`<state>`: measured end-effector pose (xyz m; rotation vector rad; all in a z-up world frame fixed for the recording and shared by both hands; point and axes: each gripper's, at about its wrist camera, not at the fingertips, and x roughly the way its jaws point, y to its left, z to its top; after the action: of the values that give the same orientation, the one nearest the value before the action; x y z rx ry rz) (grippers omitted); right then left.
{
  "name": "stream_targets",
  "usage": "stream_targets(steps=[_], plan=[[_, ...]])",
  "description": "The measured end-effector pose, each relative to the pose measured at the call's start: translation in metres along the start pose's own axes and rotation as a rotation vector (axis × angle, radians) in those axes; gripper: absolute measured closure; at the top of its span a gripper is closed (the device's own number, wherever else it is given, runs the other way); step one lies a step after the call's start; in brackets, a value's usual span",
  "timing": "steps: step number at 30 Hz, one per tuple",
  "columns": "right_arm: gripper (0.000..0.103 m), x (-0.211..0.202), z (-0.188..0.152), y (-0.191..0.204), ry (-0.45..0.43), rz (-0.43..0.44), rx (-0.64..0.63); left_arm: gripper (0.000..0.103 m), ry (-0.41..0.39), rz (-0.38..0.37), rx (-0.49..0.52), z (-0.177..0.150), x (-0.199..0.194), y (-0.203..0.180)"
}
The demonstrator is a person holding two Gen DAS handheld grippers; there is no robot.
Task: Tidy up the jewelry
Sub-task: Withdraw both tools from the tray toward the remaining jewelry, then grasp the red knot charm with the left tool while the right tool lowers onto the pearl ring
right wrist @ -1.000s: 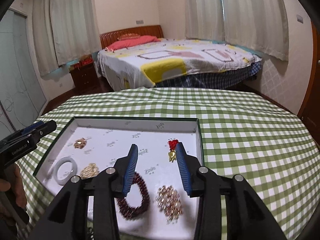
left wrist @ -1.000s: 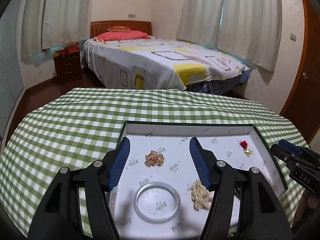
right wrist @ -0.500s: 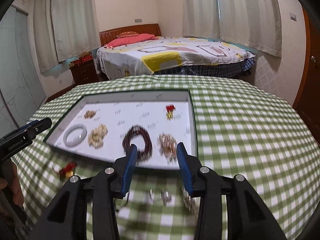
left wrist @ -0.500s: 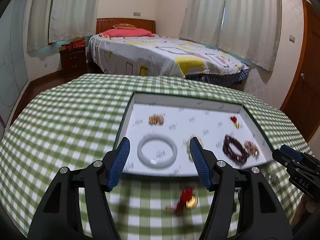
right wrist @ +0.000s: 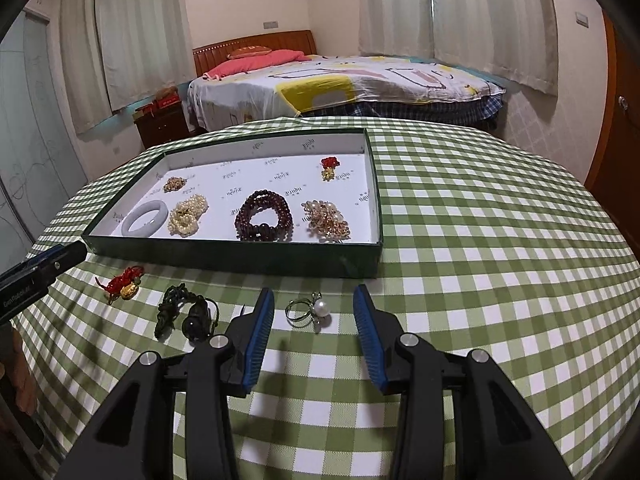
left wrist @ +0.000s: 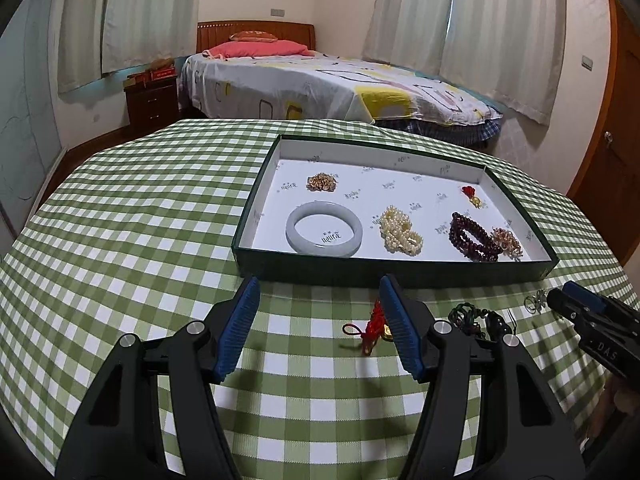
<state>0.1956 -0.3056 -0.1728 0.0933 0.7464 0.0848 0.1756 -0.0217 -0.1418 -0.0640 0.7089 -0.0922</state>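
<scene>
A dark green tray (left wrist: 392,270) with a white lining holds a jade bangle (left wrist: 324,234), a pearl strand (left wrist: 400,236), a dark red bead bracelet (left wrist: 472,240) and small gold and red pieces. On the checked cloth in front of it lie a red knot charm (left wrist: 370,326), a dark green cord with a black bead (right wrist: 184,312) and a pearl ring (right wrist: 308,310). My left gripper (left wrist: 319,284) hovers open over the cloth, its right finger beside the red charm. My right gripper (right wrist: 314,292) is open and holds nothing, with the ring just beyond its tips.
The round table (right wrist: 480,240) under the green checked cloth drops away on every side. Behind it stand a bed (left wrist: 340,84), a dark nightstand (left wrist: 152,98) and curtained windows. A wooden door (left wrist: 616,160) is at the far right.
Both grippers have drawn back from above the tray toward the table's near side and sunk lower. The loose pieces on the cloth have come into view. The jaws have kept their width.
</scene>
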Motion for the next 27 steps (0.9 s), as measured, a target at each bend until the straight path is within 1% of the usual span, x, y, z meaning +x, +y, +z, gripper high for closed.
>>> stream_targets(steps=[9, 18, 21, 25, 27], plan=[[0.062, 0.004, -0.002, 0.008, 0.016, 0.016, -0.026, 0.042, 0.019, -0.006, 0.004, -0.005, 0.007, -0.003], [0.062, 0.021, 0.004, 0.011, 0.069, 0.017, -0.025, 0.042, 0.041, -0.009, 0.005, -0.007, 0.016, -0.006], [0.064, 0.027, 0.004, 0.009, 0.095, 0.013, -0.017, 0.042, 0.05, -0.011, 0.007, -0.009, 0.018, -0.008], [0.072, 0.03, 0.004, 0.009, 0.11, 0.016, -0.014, 0.042, 0.061, -0.017, 0.014, -0.01, 0.021, -0.011], [0.074, 0.03, 0.004, 0.01, 0.112, 0.014, -0.02, 0.042, 0.065, -0.018, 0.018, -0.011, 0.024, -0.014]])
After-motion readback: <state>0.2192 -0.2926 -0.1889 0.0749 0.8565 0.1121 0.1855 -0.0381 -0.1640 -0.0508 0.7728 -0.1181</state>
